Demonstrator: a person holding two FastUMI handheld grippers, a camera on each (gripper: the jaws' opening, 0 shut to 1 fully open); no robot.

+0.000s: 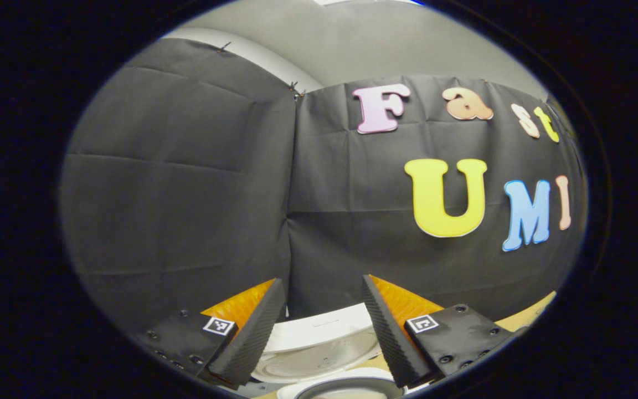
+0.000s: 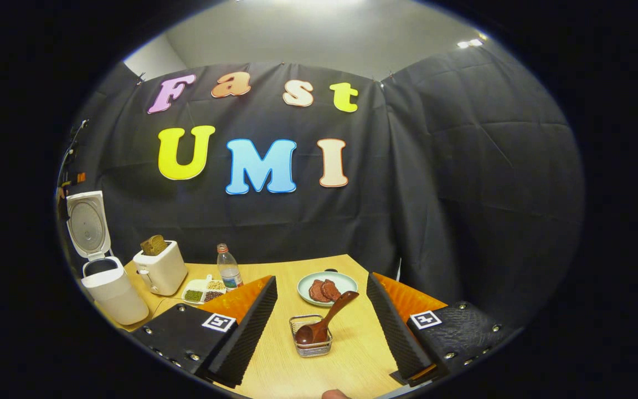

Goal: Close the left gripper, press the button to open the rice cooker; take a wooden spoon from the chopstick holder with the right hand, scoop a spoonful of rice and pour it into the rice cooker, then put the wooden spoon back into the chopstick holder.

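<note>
A pale wooden tabletop (image 2: 274, 363) stands in a booth walled with creased black cloth, under a plain grey ceiling. In the right gripper view the right gripper (image 2: 319, 327) hangs released above the tabletop, fingers spread wide, nothing between them. Between the fingers at 6 o'clock, a small wire chopstick holder (image 2: 311, 338) stands on the wood with the wooden spoon (image 2: 324, 320) in it, bowl down, handle leaning toward 1 o'clock. Just beyond lies a plate (image 2: 327, 287) with dark red slices. At 9 o'clock the white rice cooker (image 2: 109, 293) stands with its lid upright and open; beside it a toaster (image 2: 159, 267), a divided dish of grains (image 2: 204, 290) and a water bottle (image 2: 229, 269).

In the left gripper view the left gripper (image 1: 322, 332) is also released, held over the rice cooker's raised lid at 6 o'clock.
</note>
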